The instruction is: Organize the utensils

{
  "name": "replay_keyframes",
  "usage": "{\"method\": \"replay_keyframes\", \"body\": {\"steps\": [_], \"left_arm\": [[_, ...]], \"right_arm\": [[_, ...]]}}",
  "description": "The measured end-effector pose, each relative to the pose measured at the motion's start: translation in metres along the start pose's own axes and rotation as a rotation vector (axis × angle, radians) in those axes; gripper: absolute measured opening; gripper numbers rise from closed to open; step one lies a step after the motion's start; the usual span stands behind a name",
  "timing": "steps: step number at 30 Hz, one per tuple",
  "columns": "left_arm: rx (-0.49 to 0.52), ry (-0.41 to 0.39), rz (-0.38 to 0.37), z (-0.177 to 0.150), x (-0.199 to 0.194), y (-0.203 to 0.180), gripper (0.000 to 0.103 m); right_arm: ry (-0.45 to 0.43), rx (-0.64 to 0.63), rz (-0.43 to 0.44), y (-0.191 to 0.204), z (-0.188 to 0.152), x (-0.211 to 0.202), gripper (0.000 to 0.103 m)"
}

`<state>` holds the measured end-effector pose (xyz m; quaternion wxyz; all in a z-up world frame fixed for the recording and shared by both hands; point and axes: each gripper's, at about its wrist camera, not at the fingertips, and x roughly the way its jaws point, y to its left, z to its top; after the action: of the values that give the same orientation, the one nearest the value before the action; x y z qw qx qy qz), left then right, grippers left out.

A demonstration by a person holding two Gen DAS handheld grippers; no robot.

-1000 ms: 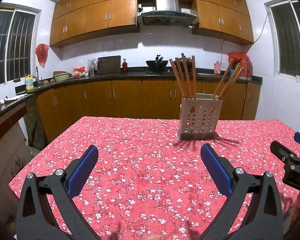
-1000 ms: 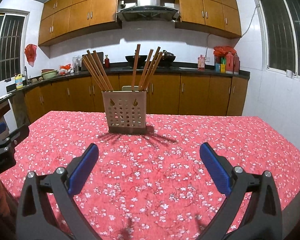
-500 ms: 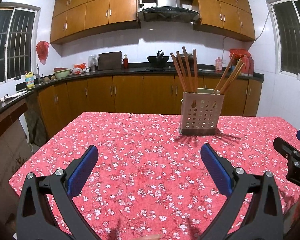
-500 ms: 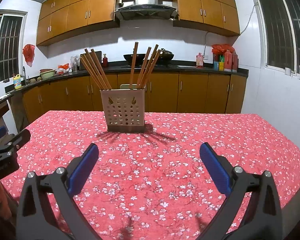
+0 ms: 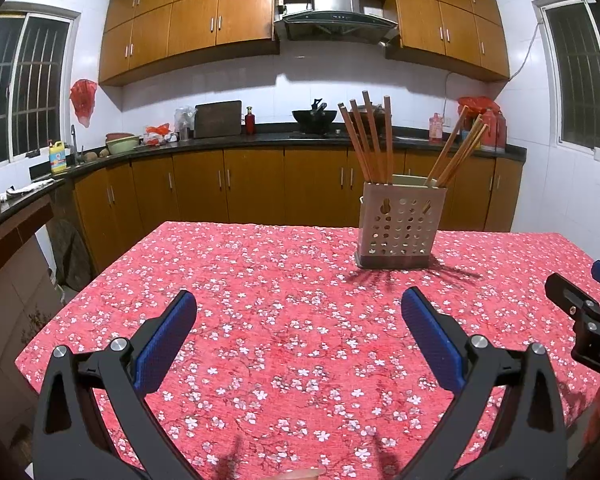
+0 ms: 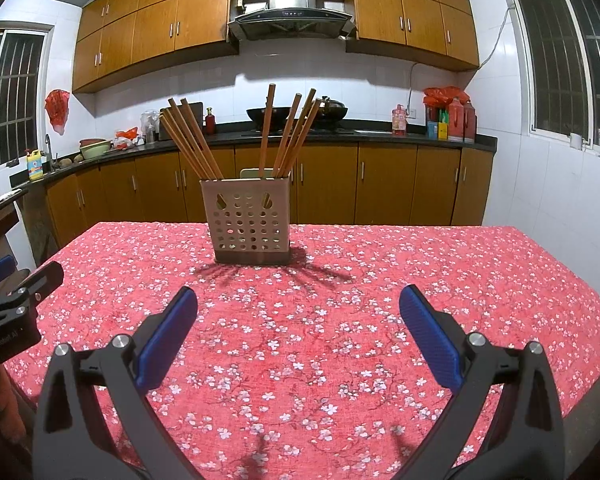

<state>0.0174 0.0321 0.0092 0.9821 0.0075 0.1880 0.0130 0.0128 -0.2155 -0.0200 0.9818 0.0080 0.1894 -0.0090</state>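
Left gripper (image 5: 299,312) hovering over red floral tablecloth (image 5: 284,344), fingers spread apart, gripping nothing. Perforated holder (image 6: 248,220) sitting mid-table, chopsticks (image 6: 192,140) standing inside, fanning out. Right gripper (image 6: 298,308) hovering, fingers spread, empty.

A kitchen with white tiled walls (image 5: 312,76). Brown wooden cupboards (image 5: 196,20) hang above a dark counter (image 5: 228,142), with matching doors below. A steel hood (image 6: 292,0) sits centred. Barred windows (image 6: 560,60) on both sides are dark; the room is lamplit.
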Motion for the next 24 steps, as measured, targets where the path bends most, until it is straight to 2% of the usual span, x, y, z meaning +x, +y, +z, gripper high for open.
{"method": "replay_keyframes", "body": {"steps": [24], "left_arm": [[-0.002,0.005,-0.004,-0.0027,0.0009,-0.0035,0.101]], "right_arm": [[0.001,0.002,0.000,0.0010,0.0004,-0.0001,0.099]]}}
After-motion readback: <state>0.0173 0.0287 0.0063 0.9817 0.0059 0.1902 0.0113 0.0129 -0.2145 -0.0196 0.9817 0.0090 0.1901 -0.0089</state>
